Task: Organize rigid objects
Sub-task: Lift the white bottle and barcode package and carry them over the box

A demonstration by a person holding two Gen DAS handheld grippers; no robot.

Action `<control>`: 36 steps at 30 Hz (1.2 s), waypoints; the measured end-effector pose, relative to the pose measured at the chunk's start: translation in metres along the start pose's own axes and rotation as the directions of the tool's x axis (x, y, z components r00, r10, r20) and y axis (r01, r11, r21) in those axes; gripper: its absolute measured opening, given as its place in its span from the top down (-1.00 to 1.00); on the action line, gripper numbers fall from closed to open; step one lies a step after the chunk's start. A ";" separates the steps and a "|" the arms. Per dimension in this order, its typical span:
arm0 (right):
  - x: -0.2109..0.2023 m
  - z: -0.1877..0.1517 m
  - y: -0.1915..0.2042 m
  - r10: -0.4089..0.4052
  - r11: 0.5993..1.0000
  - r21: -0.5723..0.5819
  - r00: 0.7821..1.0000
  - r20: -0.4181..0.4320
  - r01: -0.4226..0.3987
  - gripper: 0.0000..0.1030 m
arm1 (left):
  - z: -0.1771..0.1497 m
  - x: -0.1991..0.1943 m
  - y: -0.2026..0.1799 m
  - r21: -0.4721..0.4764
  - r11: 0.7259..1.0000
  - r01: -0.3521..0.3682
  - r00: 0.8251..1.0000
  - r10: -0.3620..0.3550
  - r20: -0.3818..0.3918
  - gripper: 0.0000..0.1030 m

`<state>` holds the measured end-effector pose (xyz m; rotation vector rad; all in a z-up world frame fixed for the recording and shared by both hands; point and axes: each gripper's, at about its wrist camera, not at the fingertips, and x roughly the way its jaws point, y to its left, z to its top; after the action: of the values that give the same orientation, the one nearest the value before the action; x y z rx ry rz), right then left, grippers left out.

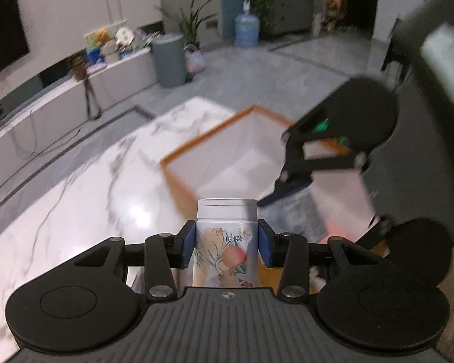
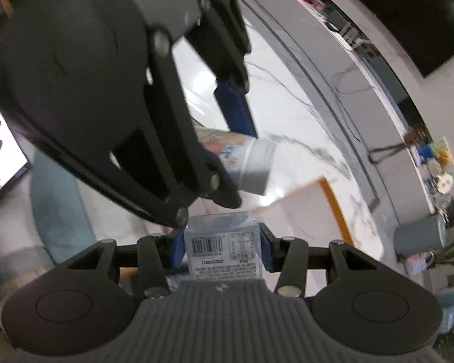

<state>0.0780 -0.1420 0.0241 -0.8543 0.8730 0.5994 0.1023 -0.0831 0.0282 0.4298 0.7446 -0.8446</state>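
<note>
Left claw (image 1: pixel 227 243): pinching a white jar (image 1: pixel 224 242) between its blue pads, at lower centre of the left wrist view.
Jar look: round white screw lid, pale body printed with a peach, leaves and small flowers; it stands upright in the grip and is held off the table.
Right claw (image 2: pixel 222 246): pinching a small clear box (image 2: pixel 222 242) at lower centre of the right wrist view.
Box look: clear plastic, squarish, with a white label bearing a barcode and fine print; the print is too small to read.
Bin: an open white bin with an orange rim (image 1: pixel 208 134) sits on the table, middle of the left view, beyond the jar.
Table (image 1: pixel 84 199): white marble with grey veins, glossy.
Room: grey tiled floor, grey waste bin (image 1: pixel 169 60), water jug (image 1: pixel 246 28) and potted plant (image 1: pixel 193 19) in the upper centre; dark television (image 1: pixel 3 27) at upper left.
</note>
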 end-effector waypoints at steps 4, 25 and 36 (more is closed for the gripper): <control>0.008 -0.019 -0.015 -0.018 0.999 0.028 0.999 -0.030 0.019 0.08 | 0.024 0.019 -0.004 0.013 0.999 0.033 0.999 -0.033 0.026 0.07; 0.075 -0.061 -0.067 -0.012 0.985 0.174 1.000 -0.011 0.014 0.09 | 0.060 0.142 0.030 -0.173 0.984 0.048 0.989 -0.071 -0.133 0.26; 0.090 -0.066 -0.072 0.017 0.983 0.184 1.000 0.004 -0.017 0.10 | 0.047 0.168 0.027 -0.128 0.992 -0.005 0.978 -0.022 -0.210 0.51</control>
<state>0.1518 -0.2252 -0.0476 -0.6794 0.9192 0.5253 0.2172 -0.1824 -0.0626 0.4051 0.9919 -0.7612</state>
